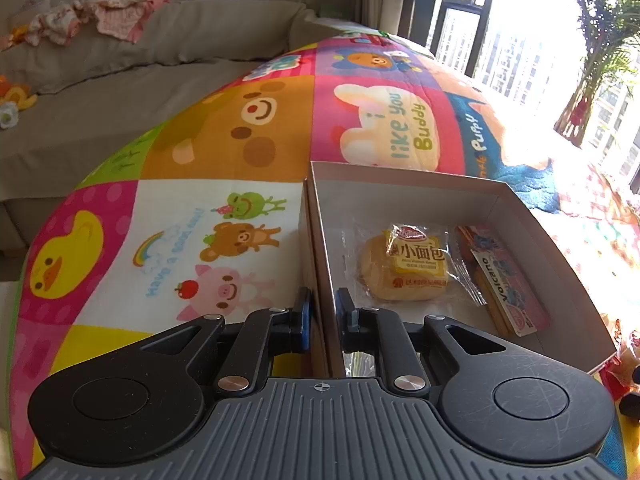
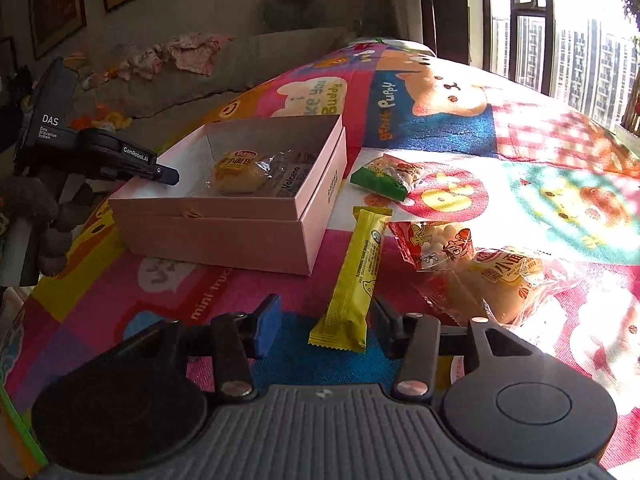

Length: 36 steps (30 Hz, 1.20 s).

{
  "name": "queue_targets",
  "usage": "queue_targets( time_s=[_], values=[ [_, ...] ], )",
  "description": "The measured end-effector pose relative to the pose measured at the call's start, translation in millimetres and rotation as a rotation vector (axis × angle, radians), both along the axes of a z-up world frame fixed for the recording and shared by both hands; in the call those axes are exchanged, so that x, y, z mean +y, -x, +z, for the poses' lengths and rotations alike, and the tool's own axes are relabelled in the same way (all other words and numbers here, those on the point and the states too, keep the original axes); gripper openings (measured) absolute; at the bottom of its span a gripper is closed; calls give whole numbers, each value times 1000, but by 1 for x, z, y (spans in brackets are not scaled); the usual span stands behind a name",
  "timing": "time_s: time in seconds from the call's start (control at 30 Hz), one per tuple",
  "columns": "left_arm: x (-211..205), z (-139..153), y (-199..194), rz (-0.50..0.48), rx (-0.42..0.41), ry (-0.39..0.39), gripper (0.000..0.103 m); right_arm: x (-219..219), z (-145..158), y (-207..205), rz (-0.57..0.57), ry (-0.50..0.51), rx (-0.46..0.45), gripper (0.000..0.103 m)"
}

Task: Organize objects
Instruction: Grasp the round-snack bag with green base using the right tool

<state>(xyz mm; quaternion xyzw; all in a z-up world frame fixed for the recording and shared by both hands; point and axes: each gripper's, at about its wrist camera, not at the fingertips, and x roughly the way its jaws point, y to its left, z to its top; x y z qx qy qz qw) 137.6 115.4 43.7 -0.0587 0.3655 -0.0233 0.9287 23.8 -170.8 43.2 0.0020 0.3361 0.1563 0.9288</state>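
Yellow snack bar lying flat on the play mat, long way pointing roughly at the box, near end sitting between the jaws of the right gripper. Jaws part open, not yet pinching: right pad just beside the wrapper edge, blue left pad well apart from it. Looks light, crinkly foil wrapper, likely slippery, firm bar inside probably. Best taken across the narrow width, a bit up from the crimped end seal, since the seal alone would fold and slide out.

Just right of it: red snack bag and wrapped bun, touching each other, soft and squashy, need a gentle pinch. Green snack bag further off, near the box corner.

Box open, pale cardboard, already holding another wrapped bun and a flat card packet side by side. Plenty of floor left in it, by the look.

Left gripper clamped narrow on the box's near side wall, one pad outside, one inside; steadying it, probably. Thin stiff wall, could dent.

Sofa behind the mat, clothes heaped on it.
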Motion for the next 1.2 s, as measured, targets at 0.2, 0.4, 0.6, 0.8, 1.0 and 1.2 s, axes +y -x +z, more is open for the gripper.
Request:
queue_targets(
  time_s=[0.2, 0.4, 0.6, 0.8, 1.0, 1.2],
  values=[
    [3, -1, 2, 4, -10, 24, 16, -33, 30, -90, -131, -140, 86, 53],
    [8, -3, 4, -12, -18, 44, 17, -43, 12, -190, -244, -303, 225, 55],
    [10, -4, 2, -26, -31, 49, 17, -21, -11, -235, -305, -204, 256, 62],
    [11, -5, 0, -38, -32, 53, 16, -9, -18, -247, -259, -137, 277, 63],
    [12, -6, 0, -36, -32, 56, 17, -25, -17, -223, -214, -76, 288, 58],
    [9, -6, 1, -29, -33, 45, 16, -41, -16, -178, -143, 19, 236, 60]
  ],
)
